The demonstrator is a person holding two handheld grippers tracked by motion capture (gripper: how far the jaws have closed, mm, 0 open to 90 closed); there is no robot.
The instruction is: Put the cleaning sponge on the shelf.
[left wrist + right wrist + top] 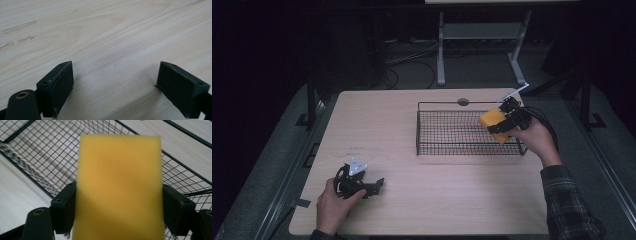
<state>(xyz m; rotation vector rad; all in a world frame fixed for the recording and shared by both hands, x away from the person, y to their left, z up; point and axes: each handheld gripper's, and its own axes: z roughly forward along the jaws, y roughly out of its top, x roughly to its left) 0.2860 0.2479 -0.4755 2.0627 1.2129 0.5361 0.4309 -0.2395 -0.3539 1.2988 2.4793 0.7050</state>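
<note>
While my left hand [331,207] lies low at the near edge of the pale wooden table [402,125], its left gripper [379,184] rests level on the wood, pointing toward the right side. From the left gripper view I see its jaws spread wide with only bare wood grain between them. Farther out, my right hand [534,139], in a plaid sleeve [569,205], is raised over the right end of the black wire mesh basket [452,132], the right gripper [493,126] angled down and inward. Its jaws pinch a yellow rectangular foam sponge [119,187] by its two long sides. The right gripper view shows the sponge held above the basket's mesh floor, not touching it; from the high view, I see nothing lying on that floor.
</note>
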